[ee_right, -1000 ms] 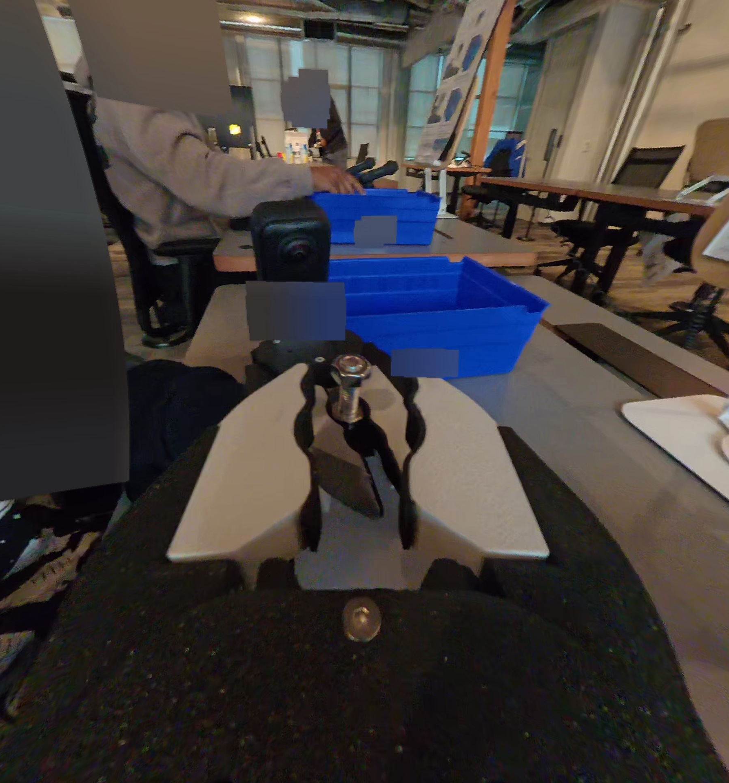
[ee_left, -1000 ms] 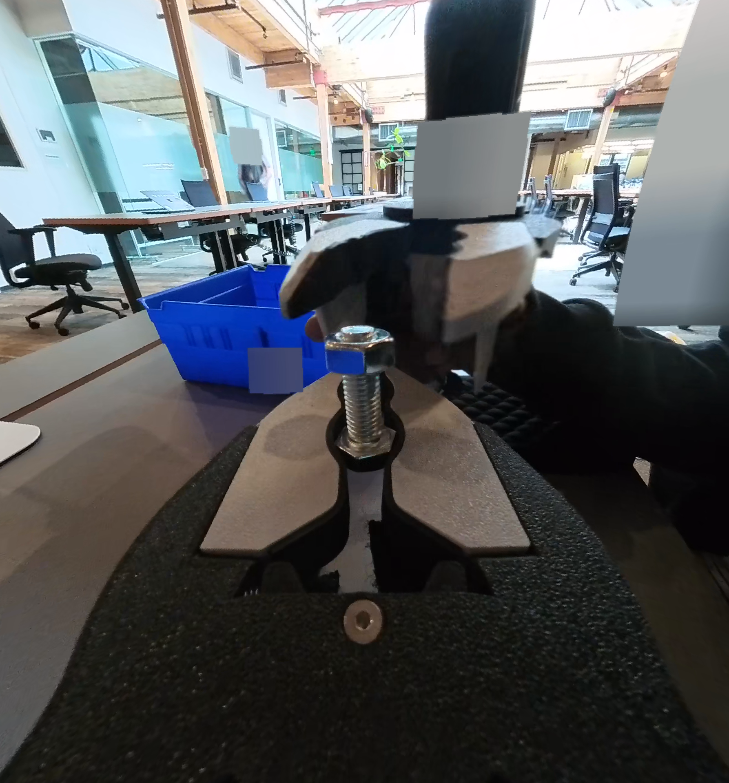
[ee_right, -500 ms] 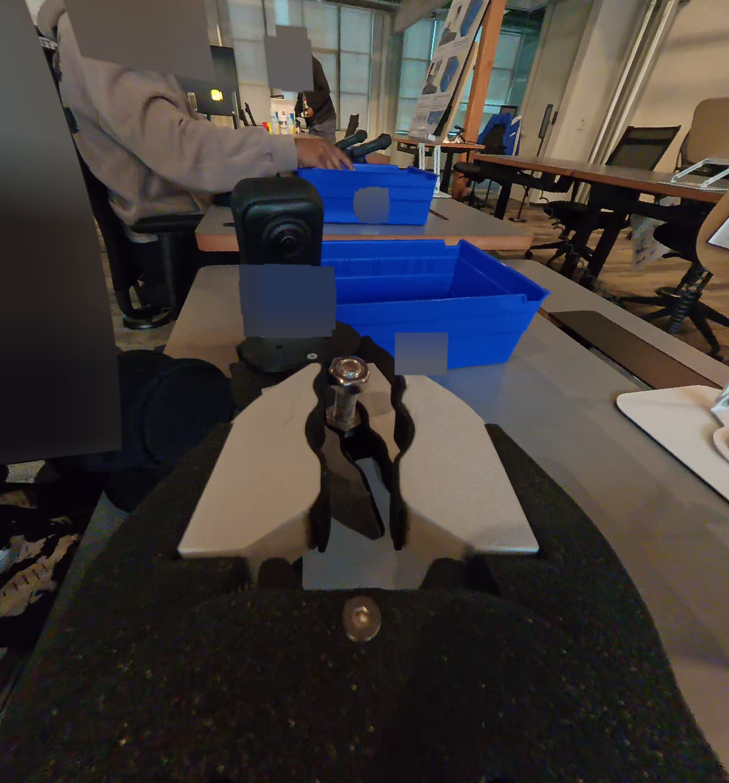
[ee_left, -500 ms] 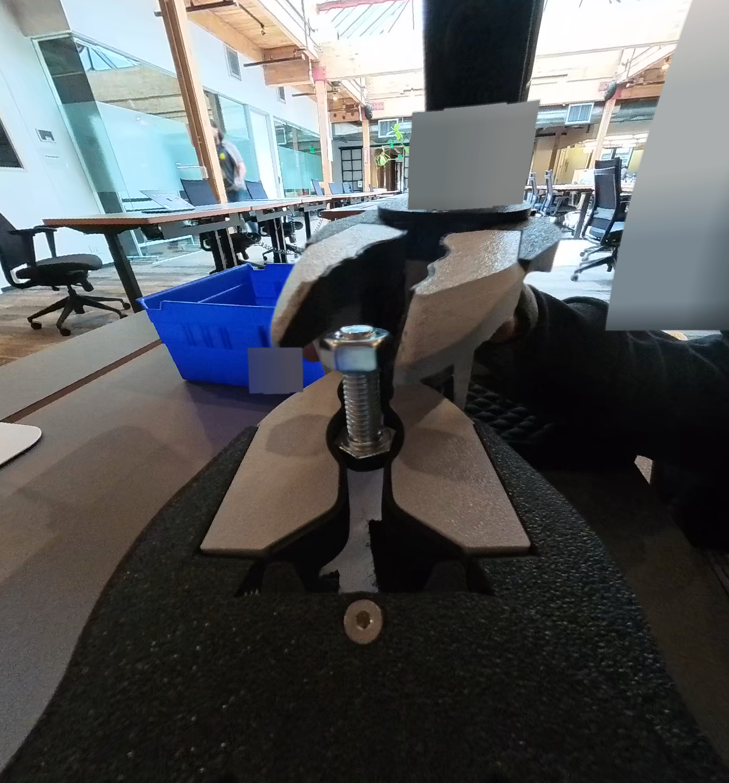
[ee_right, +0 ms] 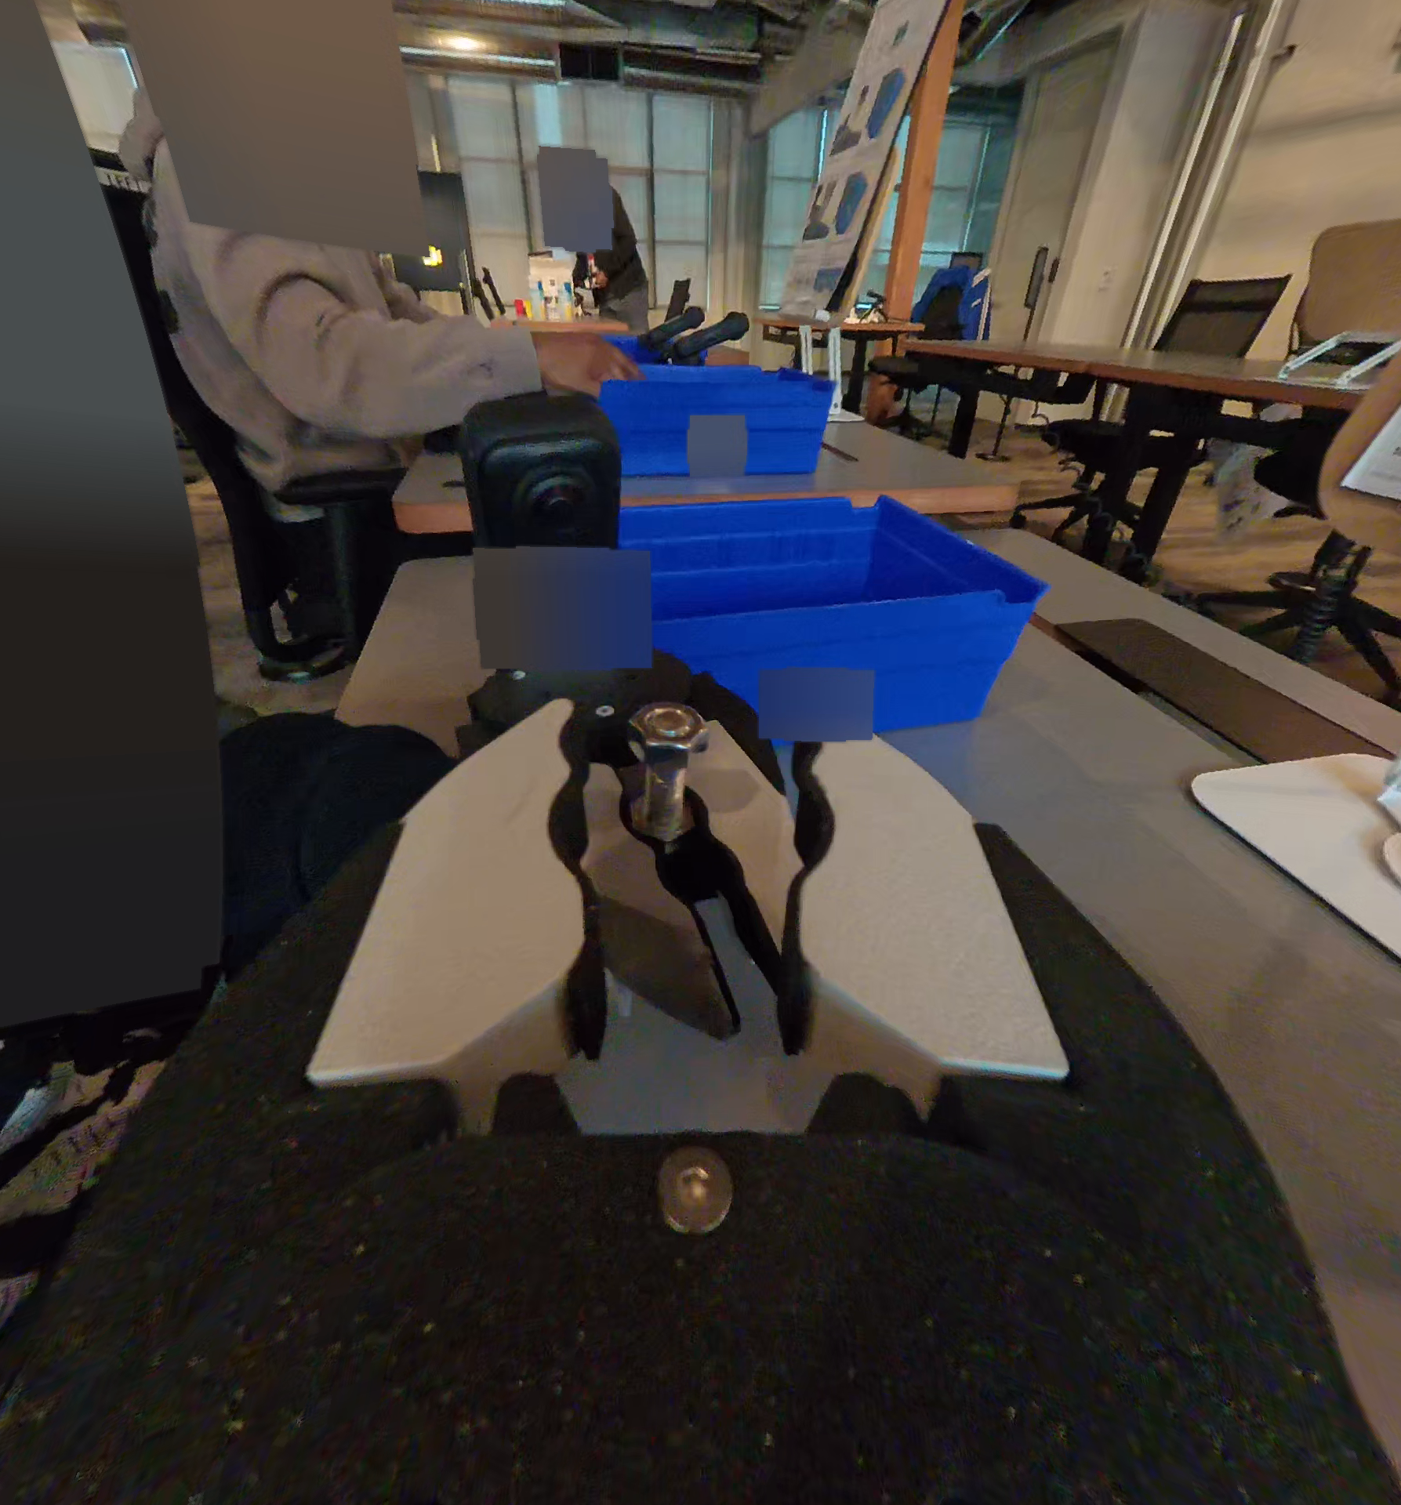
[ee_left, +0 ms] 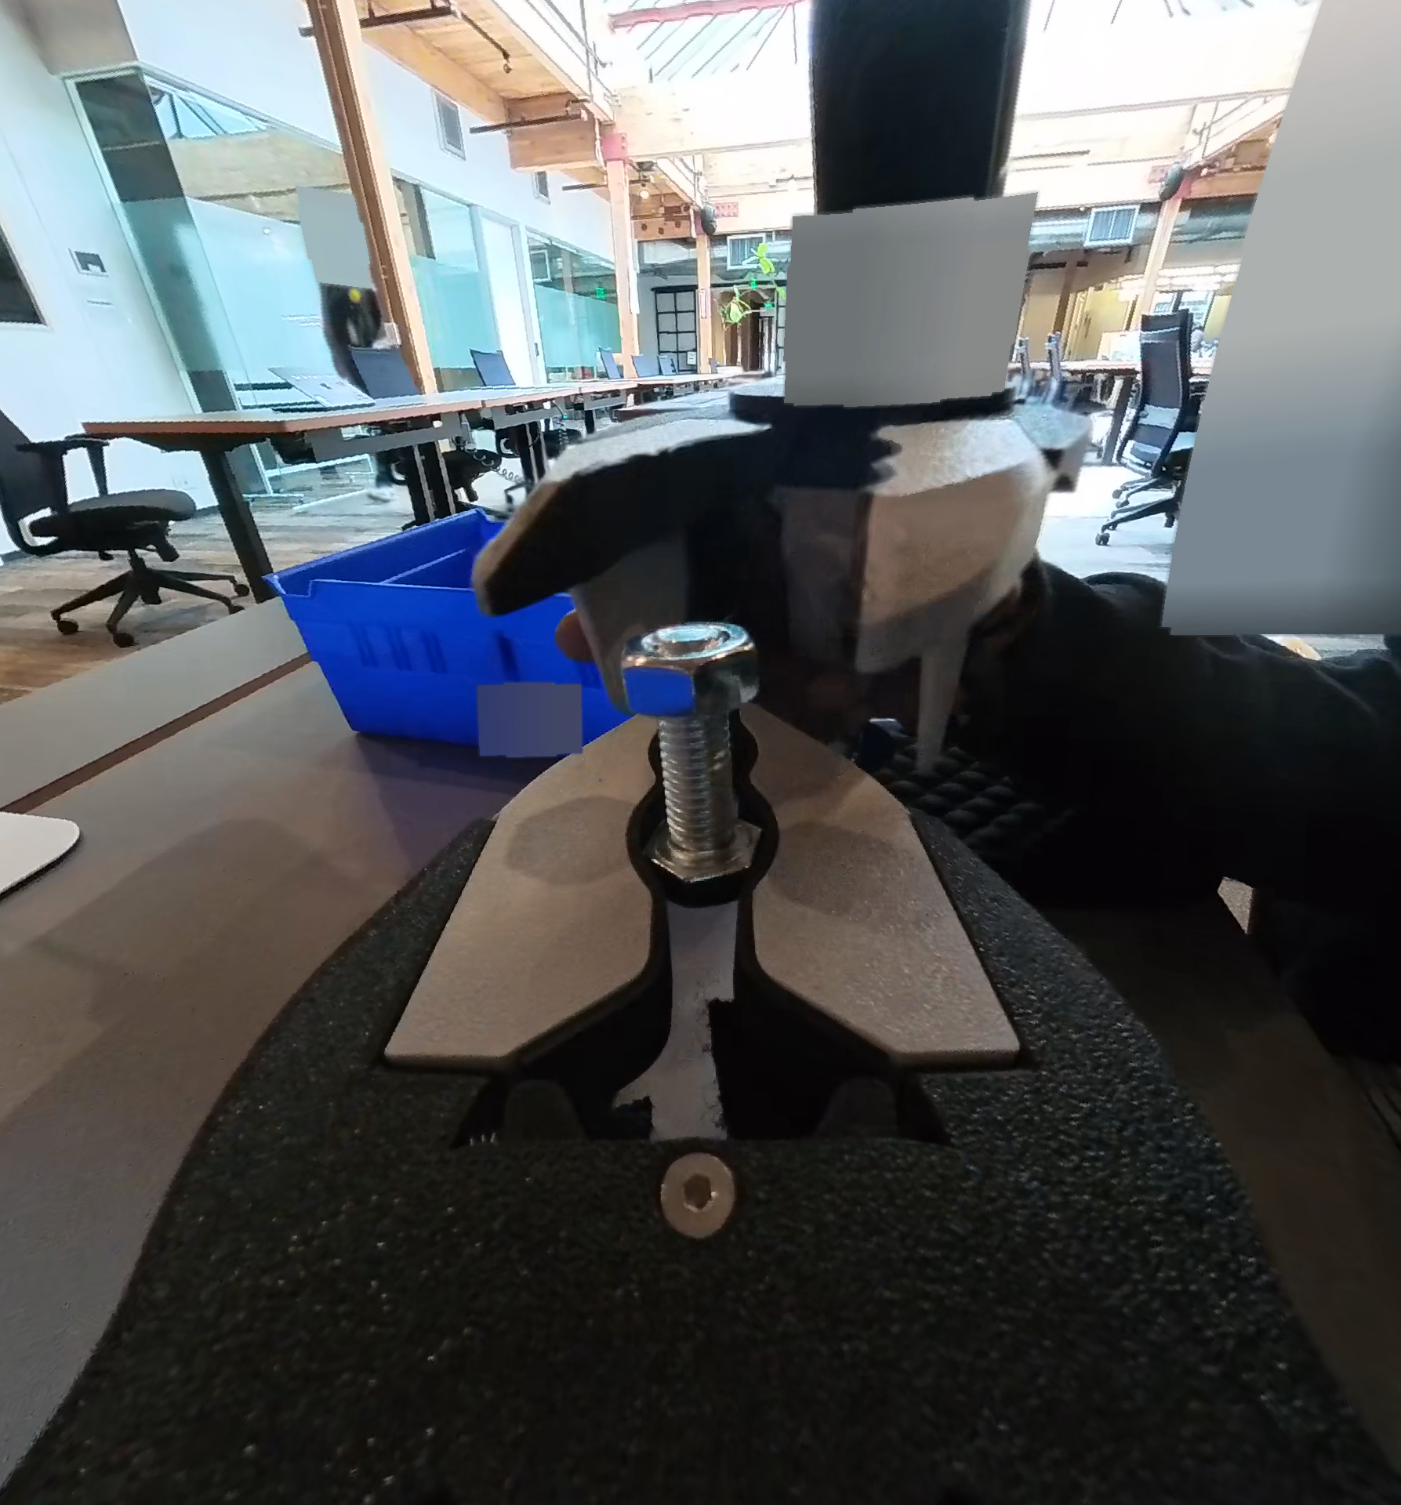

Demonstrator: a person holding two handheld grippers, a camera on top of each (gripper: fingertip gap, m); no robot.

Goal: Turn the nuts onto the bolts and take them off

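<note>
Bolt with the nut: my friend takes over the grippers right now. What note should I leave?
Left gripper: shut on the lower hex end of the upright bolt.
Right gripper: open, fingers either side of the upper hex end, not gripping.
Done: nut is on the bolt; which hex end is the nut is unclear.
Left: probably close right on the upper hex end and turn.

Blue bin blocks the table ahead; right of it lies open.

Black pebbled gripper bodies, grey fingers, black sleeve.
</note>
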